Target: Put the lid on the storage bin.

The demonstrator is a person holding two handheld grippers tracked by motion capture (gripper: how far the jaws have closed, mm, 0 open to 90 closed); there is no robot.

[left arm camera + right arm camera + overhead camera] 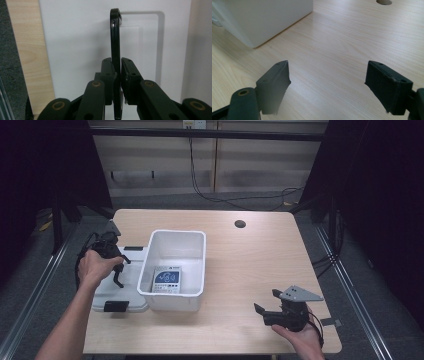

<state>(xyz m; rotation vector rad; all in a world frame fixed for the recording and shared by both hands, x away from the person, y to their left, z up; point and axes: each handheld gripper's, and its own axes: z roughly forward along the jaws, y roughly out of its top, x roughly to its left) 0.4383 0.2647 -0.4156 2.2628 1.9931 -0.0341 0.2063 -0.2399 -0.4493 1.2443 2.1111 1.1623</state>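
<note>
High view: your left gripper point(118, 272) is at the lid point(112, 295) beside the bin point(177, 240), card point(166, 280) inside; left gripper view: jaws clamp the lid's black latch point(115, 45), lid not yet on; right gripper view: your right gripper point(327, 87) gapes idle over the table point(342, 37).

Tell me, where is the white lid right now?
In the high view the white lid lies flat on the table's left side, right beside the white bin, with the left hand-held gripper shut on its black handle.

table point(250, 265) bears bin point(190, 237), lid point(107, 292).
</note>
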